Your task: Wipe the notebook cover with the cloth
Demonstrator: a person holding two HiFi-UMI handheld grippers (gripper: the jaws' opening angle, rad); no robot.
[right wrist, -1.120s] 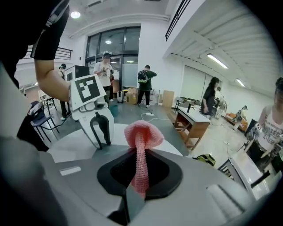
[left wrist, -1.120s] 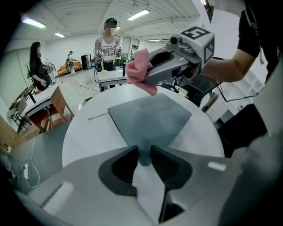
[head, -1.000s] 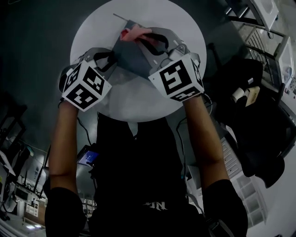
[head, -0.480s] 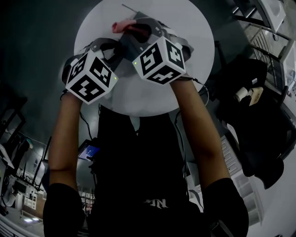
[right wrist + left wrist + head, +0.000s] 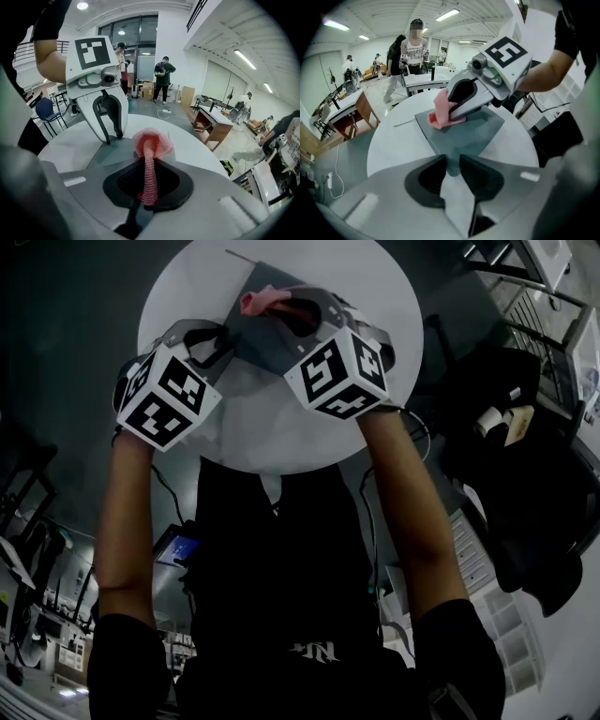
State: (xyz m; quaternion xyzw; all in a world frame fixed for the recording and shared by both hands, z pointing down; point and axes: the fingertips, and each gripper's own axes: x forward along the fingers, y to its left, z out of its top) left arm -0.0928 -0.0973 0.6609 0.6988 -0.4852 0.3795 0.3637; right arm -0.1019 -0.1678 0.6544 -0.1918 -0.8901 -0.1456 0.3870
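1. The grey notebook (image 5: 473, 136) is laid on the round white table (image 5: 393, 145).
2. Its near corner is pinched in the narrowly parted left gripper (image 5: 452, 161).
3. The pink cloth (image 5: 151, 140) is clamped tight in the right gripper (image 5: 149, 164) and pressed on the cover's far side.

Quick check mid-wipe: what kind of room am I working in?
Probably an open lab or workshop: several desks, ceiling strip lights, and people standing about beyond the round white table.
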